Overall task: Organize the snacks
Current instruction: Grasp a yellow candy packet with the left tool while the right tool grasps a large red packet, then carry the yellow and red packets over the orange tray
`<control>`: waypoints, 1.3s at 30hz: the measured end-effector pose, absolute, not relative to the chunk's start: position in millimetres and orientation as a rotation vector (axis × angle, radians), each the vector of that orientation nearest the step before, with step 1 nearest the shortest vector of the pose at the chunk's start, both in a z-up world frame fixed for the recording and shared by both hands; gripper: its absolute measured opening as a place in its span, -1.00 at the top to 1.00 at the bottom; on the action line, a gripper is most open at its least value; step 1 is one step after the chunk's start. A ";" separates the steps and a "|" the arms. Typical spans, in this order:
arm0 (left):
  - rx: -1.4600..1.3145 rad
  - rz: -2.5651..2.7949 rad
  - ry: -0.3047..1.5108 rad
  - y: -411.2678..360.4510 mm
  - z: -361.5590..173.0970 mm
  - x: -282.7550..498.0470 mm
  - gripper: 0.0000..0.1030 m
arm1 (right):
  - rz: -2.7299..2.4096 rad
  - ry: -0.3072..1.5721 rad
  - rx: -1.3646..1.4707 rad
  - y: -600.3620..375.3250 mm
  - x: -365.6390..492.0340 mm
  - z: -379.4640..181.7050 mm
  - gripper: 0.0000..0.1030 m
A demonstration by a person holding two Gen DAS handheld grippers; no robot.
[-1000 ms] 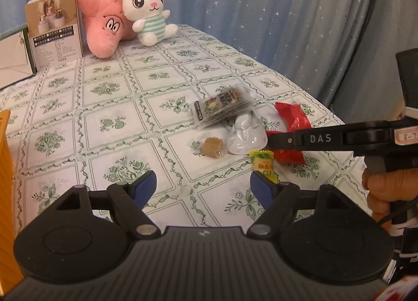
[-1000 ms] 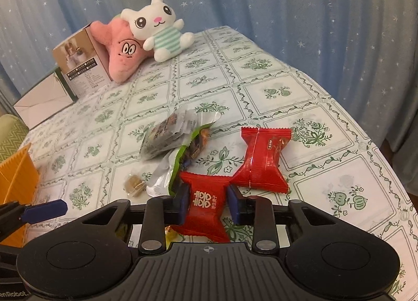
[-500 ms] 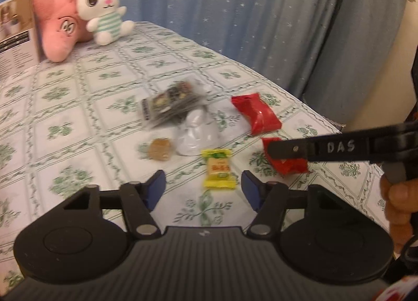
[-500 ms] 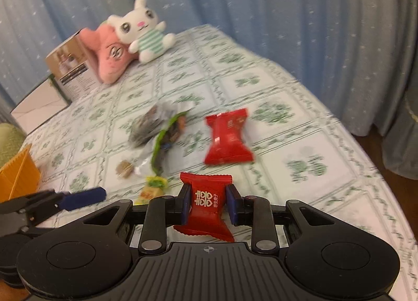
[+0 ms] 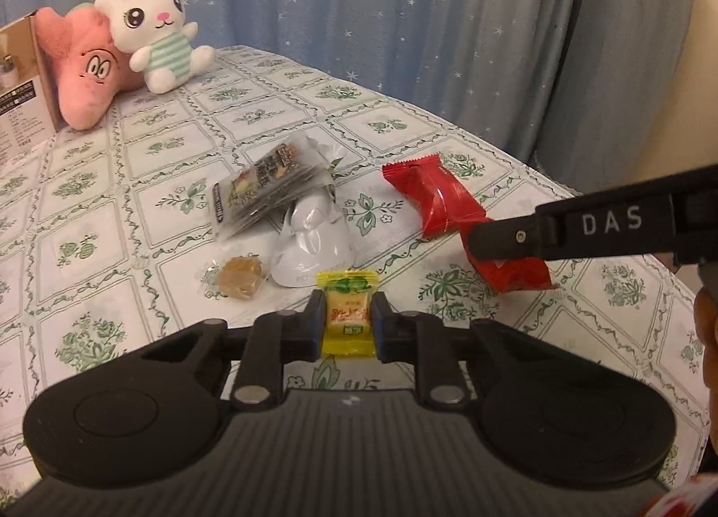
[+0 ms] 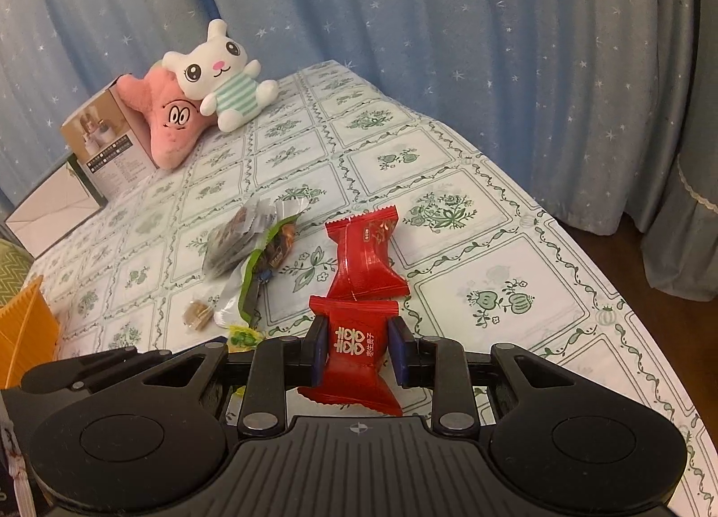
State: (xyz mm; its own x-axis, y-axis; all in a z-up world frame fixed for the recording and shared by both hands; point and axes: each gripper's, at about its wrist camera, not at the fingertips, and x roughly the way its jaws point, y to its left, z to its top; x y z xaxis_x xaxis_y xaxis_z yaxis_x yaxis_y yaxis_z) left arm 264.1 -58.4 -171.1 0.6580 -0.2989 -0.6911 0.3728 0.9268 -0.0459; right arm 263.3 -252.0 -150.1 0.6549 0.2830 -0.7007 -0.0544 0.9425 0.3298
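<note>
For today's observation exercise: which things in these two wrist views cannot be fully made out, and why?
- Orange container: right view, cut by the left edge; contents unseen.
- Yellow candy: right view, mostly hidden behind the left gripper.
- Cardboard box: left view, cut by the edge; print too small.

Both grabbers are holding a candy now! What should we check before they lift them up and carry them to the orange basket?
1. Left gripper closed on the yellow candy: ok. Its jaws have just been closing and now press both sides.
2. Right gripper closed on the red packet: ok, pinched at its narrow middle.
3. Yellow candy held squarely: ok, upright and centred between the pads.
4. Second red packet clear of the held one: cannot tell; their edges look to meet in the right wrist view.
5. Grippers clear of each other: ok, apart in the left wrist view.
6. Room in the orange basket: cannot tell; only its edge shows.
</note>
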 end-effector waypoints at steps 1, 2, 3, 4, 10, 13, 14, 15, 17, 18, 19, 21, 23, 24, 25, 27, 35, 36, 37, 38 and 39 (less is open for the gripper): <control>0.092 -0.374 0.763 -56.3 -170.0 262.1 0.65 | 0.195 0.836 0.291 -250.7 262.8 -149.4 0.44; 0.080 -0.368 0.764 -53.6 -168.5 259.9 0.65 | 0.198 0.832 0.290 -249.2 262.4 -148.4 0.44; 0.071 -0.357 0.763 -51.0 -167.0 257.2 0.65 | 0.203 0.828 0.288 -247.9 262.1 -147.2 0.44; 0.064 -0.343 0.760 -48.0 -164.4 253.5 0.65 | 0.208 0.823 0.286 -246.3 261.3 -145.6 0.44; -0.003 -0.276 0.744 -25.0 -141.2 230.9 0.65 | 0.272 0.768 0.293 -230.5 246.6 -130.2 0.44; -0.024 -0.234 0.727 -11.2 -126.5 217.2 0.65 | 0.322 0.739 0.270 -215.9 234.3 -121.0 0.44; -0.031 -0.221 0.724 -6.2 -122.2 212.6 0.65 | 0.331 0.729 0.262 -211.1 230.2 -117.5 0.44; -0.039 -0.207 0.722 -1.2 -118.2 207.8 0.65 | 0.339 0.721 0.255 -206.7 226.6 -113.9 0.44; -0.057 -0.181 0.719 10.9 -108.9 197.2 0.65 | 0.352 0.710 0.248 -197.9 220.1 -106.4 0.44; -0.063 -0.166 0.719 15.9 -104.8 192.4 0.65 | 0.359 0.705 0.247 -193.9 216.1 -102.6 0.44; -0.072 -0.148 0.717 22.2 -100.1 187.0 0.65 | 0.368 0.700 0.244 -189.6 211.6 -99.2 0.44; -0.087 -0.119 0.708 34.3 -89.5 176.3 0.65 | 0.385 0.694 0.228 -180.1 202.7 -92.7 0.44; -0.093 -0.090 0.699 44.7 -78.3 166.4 0.65 | 0.407 0.692 0.218 -171.3 194.4 -86.4 0.44; -0.093 -0.077 0.695 50.2 -72.7 161.6 0.65 | 0.416 0.689 0.213 -166.8 190.3 -82.8 0.44; -0.091 -0.062 0.694 55.2 -67.5 157.3 0.65 | 0.425 0.685 0.208 -162.8 186.0 -79.9 0.44; -0.100 -0.033 0.694 66.2 -57.0 148.8 0.65 | 0.443 0.683 0.202 -154.5 178.2 -73.1 0.44; -0.108 0.034 0.666 103.5 -24.5 120.8 0.65 | 0.548 0.680 0.152 -109.9 156.1 -46.3 0.44; -0.107 0.041 0.662 107.9 -21.4 117.1 0.65 | 0.561 0.675 0.141 -103.6 153.7 -42.9 0.44; -0.108 0.051 0.659 112.2 -18.8 113.5 0.65 | 0.574 0.673 0.132 -98.0 151.8 -40.4 0.44; -0.107 0.058 0.658 116.8 -16.3 109.2 0.65 | 0.586 0.673 0.126 -91.7 150.5 -38.0 0.44; -0.107 0.063 0.657 120.9 -14.7 106.1 0.65 | 0.598 0.674 0.122 -85.9 149.2 -35.7 0.44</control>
State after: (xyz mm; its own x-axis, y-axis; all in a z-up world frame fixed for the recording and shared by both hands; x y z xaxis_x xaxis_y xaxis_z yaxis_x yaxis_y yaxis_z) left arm 106.1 120.9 -14.7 0.7904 0.0250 -0.6120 -0.0924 0.9926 -0.0788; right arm 149.2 -85.9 -35.7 0.6213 0.5569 -0.5512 -0.4804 0.8265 0.2935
